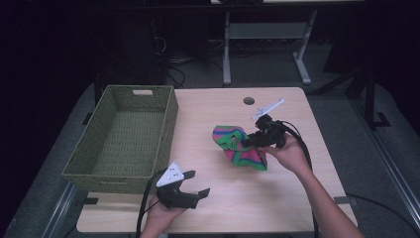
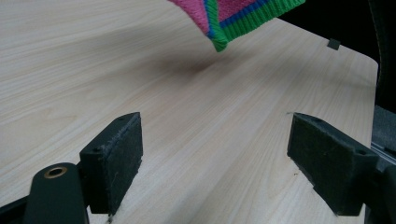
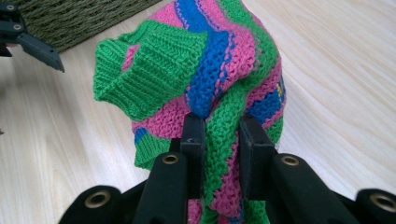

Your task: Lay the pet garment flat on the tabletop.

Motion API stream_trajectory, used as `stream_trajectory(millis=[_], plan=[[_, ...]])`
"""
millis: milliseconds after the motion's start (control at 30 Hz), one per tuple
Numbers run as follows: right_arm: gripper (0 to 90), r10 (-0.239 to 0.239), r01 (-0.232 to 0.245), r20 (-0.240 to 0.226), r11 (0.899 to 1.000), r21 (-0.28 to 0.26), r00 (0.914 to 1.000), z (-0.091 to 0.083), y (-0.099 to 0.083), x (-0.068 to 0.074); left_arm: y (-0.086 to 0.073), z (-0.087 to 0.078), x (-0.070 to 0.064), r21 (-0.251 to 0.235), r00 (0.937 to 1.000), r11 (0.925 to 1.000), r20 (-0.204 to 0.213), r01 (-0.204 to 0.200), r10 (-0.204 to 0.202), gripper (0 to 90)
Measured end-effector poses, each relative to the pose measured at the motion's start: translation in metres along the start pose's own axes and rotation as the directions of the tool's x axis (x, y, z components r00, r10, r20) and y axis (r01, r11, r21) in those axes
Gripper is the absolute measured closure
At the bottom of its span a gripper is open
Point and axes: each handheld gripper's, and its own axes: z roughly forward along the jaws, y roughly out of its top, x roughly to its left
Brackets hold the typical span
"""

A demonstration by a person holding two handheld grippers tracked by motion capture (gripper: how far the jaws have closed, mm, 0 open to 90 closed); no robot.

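Jaws of right gripper (image 1: 246, 141) pinch knitted cloth (image 1: 238, 147); left gripper (image 1: 197, 183) gapes empty beside wicker basket (image 1: 97, 159).

The left gripper (image 1: 192, 182) is held low at the near edge, gripped from below by the left hand (image 1: 159, 216), with its jaws spread wide apart and pointed to the right; its pads (image 2: 116, 158) are seen well separated and bare. The right gripper (image 1: 246, 141) is held farther out by the right hand (image 1: 292, 154), the forearm being stretched in from the lower right. Its jaws are pointed to the left and are pressed close together, a fold of knitted cloth (image 3: 219, 88) being pinched between them.
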Motion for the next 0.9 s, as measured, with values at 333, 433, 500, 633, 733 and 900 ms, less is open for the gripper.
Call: stream_trajectory(millis=[333,433,500,633,733,900], plan=[[74.4,0.002,-0.002,0.003,0.998,-0.055,1.0,-0.018,-0.019,0.018,0.0,0.001,-0.002,0.003,0.9999,1.0,-0.01,-0.005,0.005,17.3],[74.4,0.001,0.0,0.006,0.998,-0.066,1.0,-0.02,-0.025,0.024,0.0,0.0,-0.002,0.003,0.9998,1.0,-0.017,-0.008,0.008,17.3],[74.4,-0.006,0.007,0.011,0.998,-0.065,0.9999,-0.02,-0.027,0.027,-0.001,-0.001,-0.001,0.002,0.9998,1.0,-0.017,-0.005,0.005,17.3],[74.4,-0.011,0.011,0.002,0.997,-0.071,0.9999,-0.019,-0.032,0.035,-0.001,-0.001,-0.001,0.001,0.9999,1.0,-0.015,-0.005,0.005,17.3],[74.4,-0.016,0.015,-0.008,0.997,-0.074,0.9998,-0.014,-0.035,0.038,-0.001,-0.001,-0.001,0.0,0.9999,1.0,-0.011,0.005,-0.005,17.3],[74.4,-0.008,0.006,-0.019,0.997,-0.082,0.9998,-0.009,-0.037,0.046,-0.001,-0.002,-0.001,-0.007,0.9999,1.0,-0.012,0.003,-0.003,17.3]])
